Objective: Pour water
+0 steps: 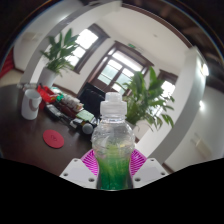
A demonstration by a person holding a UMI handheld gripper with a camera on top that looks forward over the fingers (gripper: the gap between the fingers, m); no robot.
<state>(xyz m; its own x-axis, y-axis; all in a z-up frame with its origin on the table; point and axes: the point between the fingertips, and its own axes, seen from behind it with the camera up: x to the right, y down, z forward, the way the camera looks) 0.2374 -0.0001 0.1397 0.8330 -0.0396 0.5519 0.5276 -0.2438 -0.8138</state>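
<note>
A clear plastic bottle with a white cap and green liquid in its lower part stands upright between my fingers. My gripper is shut on the bottle, the pink pads pressing its lower body from both sides. The bottle appears lifted, well above the dark table that lies beyond it. The bottle's base is hidden below the fingers.
A pink round coaster lies on the dark table, with cups and clutter and a red object farther back. Potted plants stand by the windows. A white surface lies to the right of the bottle.
</note>
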